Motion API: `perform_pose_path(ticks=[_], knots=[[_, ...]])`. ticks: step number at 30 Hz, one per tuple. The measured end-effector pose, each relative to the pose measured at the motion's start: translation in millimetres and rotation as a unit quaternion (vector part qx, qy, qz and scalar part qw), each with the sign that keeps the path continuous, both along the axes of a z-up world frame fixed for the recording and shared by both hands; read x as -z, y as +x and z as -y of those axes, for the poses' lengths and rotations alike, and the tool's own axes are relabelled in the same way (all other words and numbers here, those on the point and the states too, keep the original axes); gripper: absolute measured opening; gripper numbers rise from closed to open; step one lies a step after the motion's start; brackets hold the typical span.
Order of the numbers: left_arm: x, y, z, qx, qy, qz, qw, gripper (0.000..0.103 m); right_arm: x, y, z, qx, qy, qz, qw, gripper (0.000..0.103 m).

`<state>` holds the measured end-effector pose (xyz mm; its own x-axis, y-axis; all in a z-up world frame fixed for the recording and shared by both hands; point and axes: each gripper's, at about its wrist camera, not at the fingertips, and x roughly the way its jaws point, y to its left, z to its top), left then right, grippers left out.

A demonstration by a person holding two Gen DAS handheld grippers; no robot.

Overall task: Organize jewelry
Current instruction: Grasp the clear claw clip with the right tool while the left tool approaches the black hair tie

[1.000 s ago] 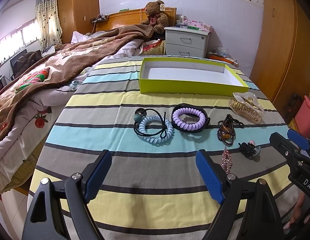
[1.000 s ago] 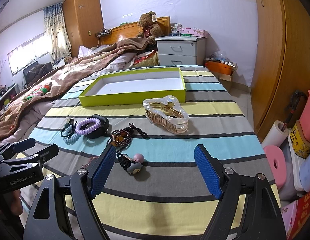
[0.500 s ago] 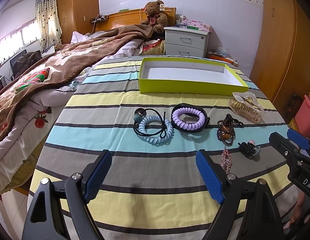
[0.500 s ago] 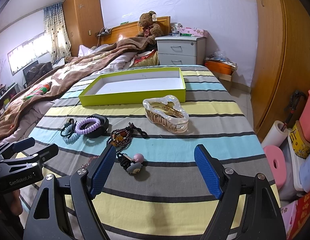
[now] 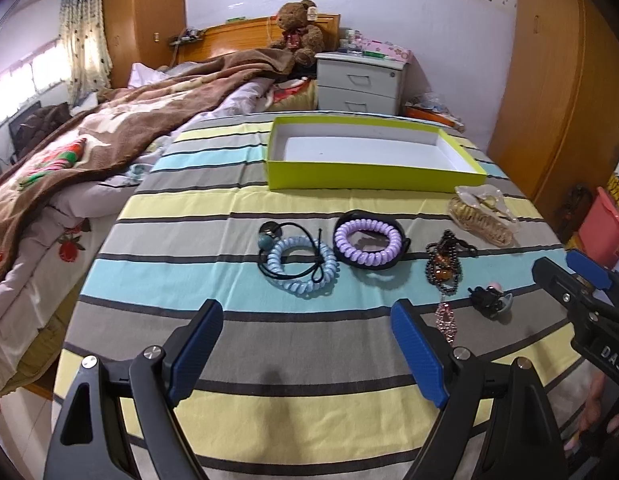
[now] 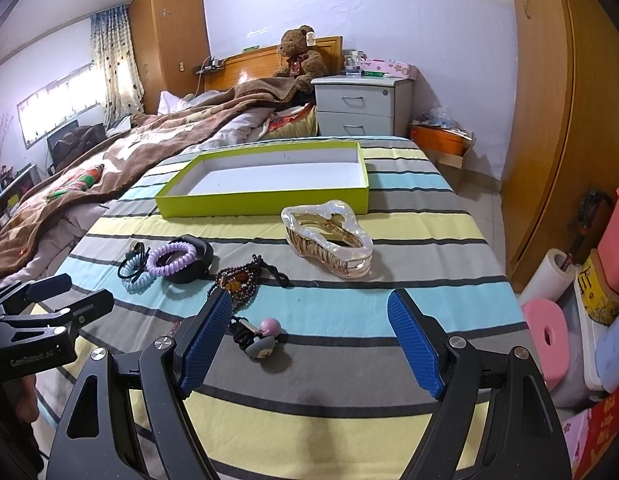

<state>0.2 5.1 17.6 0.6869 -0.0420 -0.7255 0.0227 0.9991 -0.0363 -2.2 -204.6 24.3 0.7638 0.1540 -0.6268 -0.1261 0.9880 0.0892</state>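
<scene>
The striped tablecloth (image 6: 409,204) is carrying the empty lime-green cardboard tray (image 6: 265,200) at its far side, with the jewelry lying loose in a row nearer the grippers. The right gripper (image 6: 309,344) is hovering released, holding nothing, with the small pink-and-grey hair clip (image 6: 259,338) lying just ahead between its fingers, toward the left pad. The left gripper (image 5: 305,354) is likewise released and empty, facing the blue spiral hair tie (image 5: 303,266) farther ahead, so the right looks nearer.
</scene>
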Motion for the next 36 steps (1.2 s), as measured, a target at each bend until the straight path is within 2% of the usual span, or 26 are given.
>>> perform_pose_path(ticks=[7, 9, 13, 17, 23, 25, 27, 30, 36], knots=[[-2.4, 12.5, -13.3, 0.062, -0.066, -0.037, 0.9952, 0.087, -15.8, 12.0, 9.8, -0.011, -0.014, 0.025, 1.0, 0.08], [-3.0, 15.2, -16.1, 0.069, -0.071, -0.042, 0.9942, 0.087, -21.1, 19.1, 12.1, -0.024, -0.012, 0.034, 0.999, 0.08], [-4.2, 19.7, -25.1, 0.072, -0.081, -0.051, 0.9928, 0.087, -24.0, 36.3, 4.1, -0.077, -0.02, 0.019, 0.997, 0.08], [-7.3, 24.4, -35.9, 0.059, -0.088, -0.051, 0.9931, 0.087, -17.4, 55.8, -4.4, -0.101, -0.037, -0.006, 0.994, 0.08], [-10.0, 33.2, -43.9, 0.049, -0.067, -0.052, 0.9952, 0.087, -4.7, 73.5, -14.2, -0.135, -0.052, -0.028, 0.989, 0.065], [-7.8, 37.0, -45.1, 0.05, -0.07, -0.058, 0.9946, 0.087, 0.1, 78.5, -15.0, -0.148, -0.047, -0.04, 0.987, 0.052], [-5.5, 40.5, -46.6, 0.048, -0.073, -0.061, 0.9943, 0.087, 4.7, 83.7, -14.7, -0.159, -0.032, -0.051, 0.985, 0.047], [-4.5, 45.7, -51.5, 0.035, -0.072, -0.059, 0.9951, 0.087, 9.5, 90.7, -12.2, -0.162, -0.02, -0.067, 0.984, 0.047], [-1.6, 54.3, -62.8, 0.019, -0.088, -0.073, 0.9933, 0.087, 19.6, 100.4, -19.3, -0.164, -0.057, -0.087, 0.981, 0.047]])
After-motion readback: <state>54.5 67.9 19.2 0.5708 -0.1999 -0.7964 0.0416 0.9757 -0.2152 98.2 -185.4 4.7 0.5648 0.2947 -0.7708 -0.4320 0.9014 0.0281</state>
